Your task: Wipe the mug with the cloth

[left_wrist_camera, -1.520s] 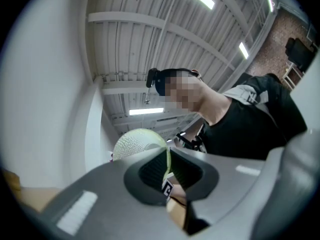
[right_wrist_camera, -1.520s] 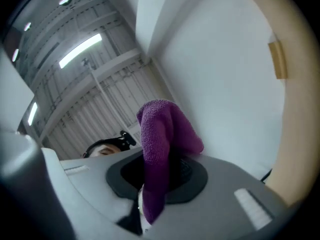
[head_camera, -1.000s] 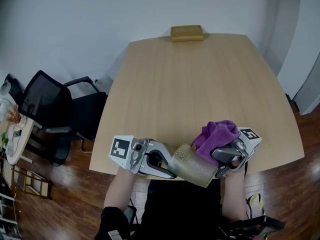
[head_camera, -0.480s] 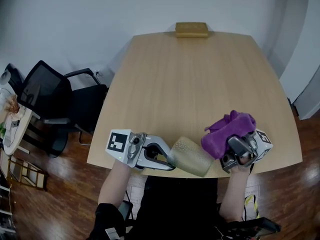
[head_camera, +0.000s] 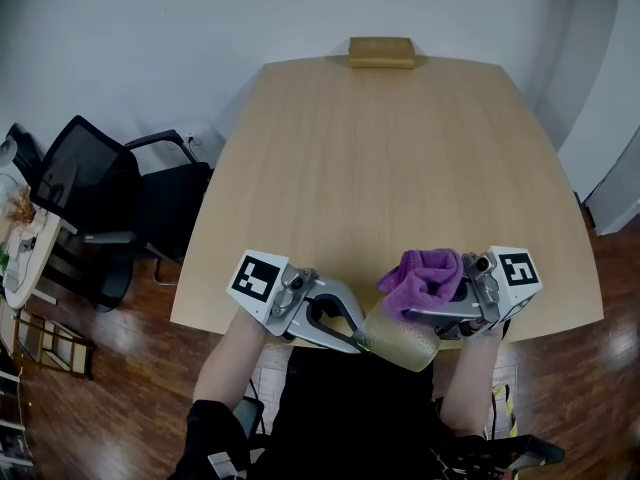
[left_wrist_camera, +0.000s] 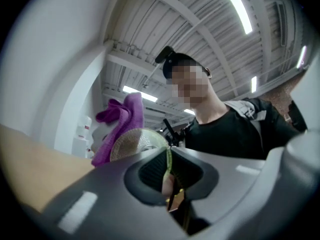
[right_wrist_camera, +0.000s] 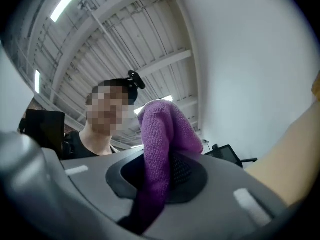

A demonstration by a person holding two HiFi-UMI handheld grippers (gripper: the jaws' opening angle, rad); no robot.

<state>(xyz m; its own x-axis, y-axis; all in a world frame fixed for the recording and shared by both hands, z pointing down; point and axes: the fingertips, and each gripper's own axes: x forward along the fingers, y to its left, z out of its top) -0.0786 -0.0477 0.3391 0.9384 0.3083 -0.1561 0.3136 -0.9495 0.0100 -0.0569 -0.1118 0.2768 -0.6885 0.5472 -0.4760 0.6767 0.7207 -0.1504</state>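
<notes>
Wiping is seemingly underway: left gripper [head_camera: 356,339] is clamping the mug [head_camera: 403,345], right gripper [head_camera: 418,314] is pressing its pinched cloth [head_camera: 425,273] on it.

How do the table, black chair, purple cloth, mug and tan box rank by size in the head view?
1. table
2. black chair
3. purple cloth and mug: about alike, so not ranked
4. tan box: looks smallest, but it sits farthest from the camera, so its real size is unsure
</notes>
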